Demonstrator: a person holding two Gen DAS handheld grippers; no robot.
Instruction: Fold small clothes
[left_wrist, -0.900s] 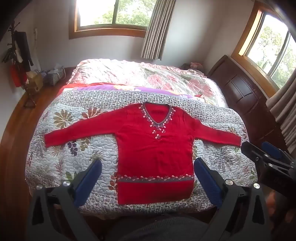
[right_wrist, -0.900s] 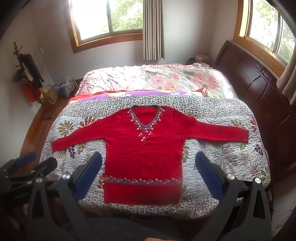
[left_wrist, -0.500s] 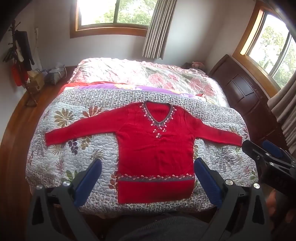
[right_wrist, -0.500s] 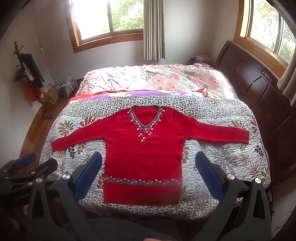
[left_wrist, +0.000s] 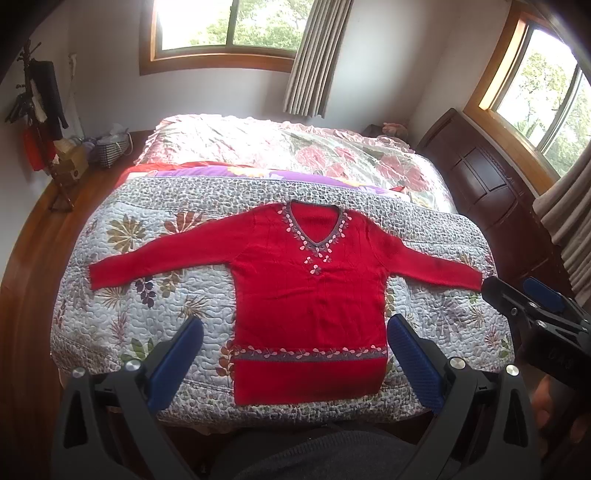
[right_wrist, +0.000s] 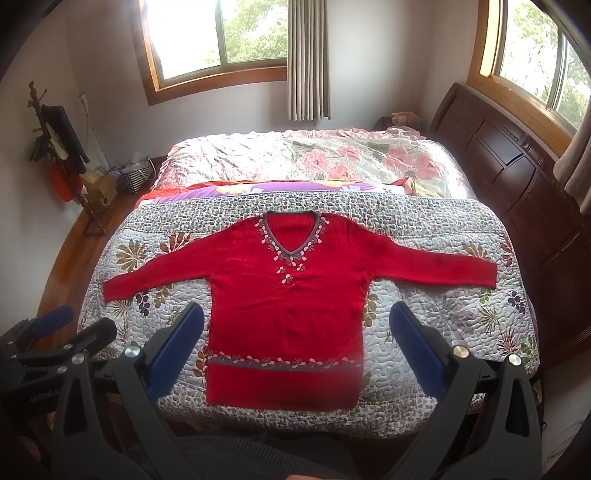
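A small red V-neck sweater lies flat and face up on the quilted floral blanket, both sleeves spread out sideways and the hem toward me. My left gripper hangs open above the near edge of the bed, holding nothing. My right gripper is open too, also back from the sweater and empty. The right gripper shows at the right edge of the left wrist view. The left gripper shows at the left edge of the right wrist view.
The bed carries a pink floral cover behind the quilt. A dark wooden headboard runs along the right. A coat stand and a basket stand on the wooden floor at the left. A person's dark-clothed lap is below me.
Both views have shifted only slightly; the sweater lies as before and both grippers stay open.
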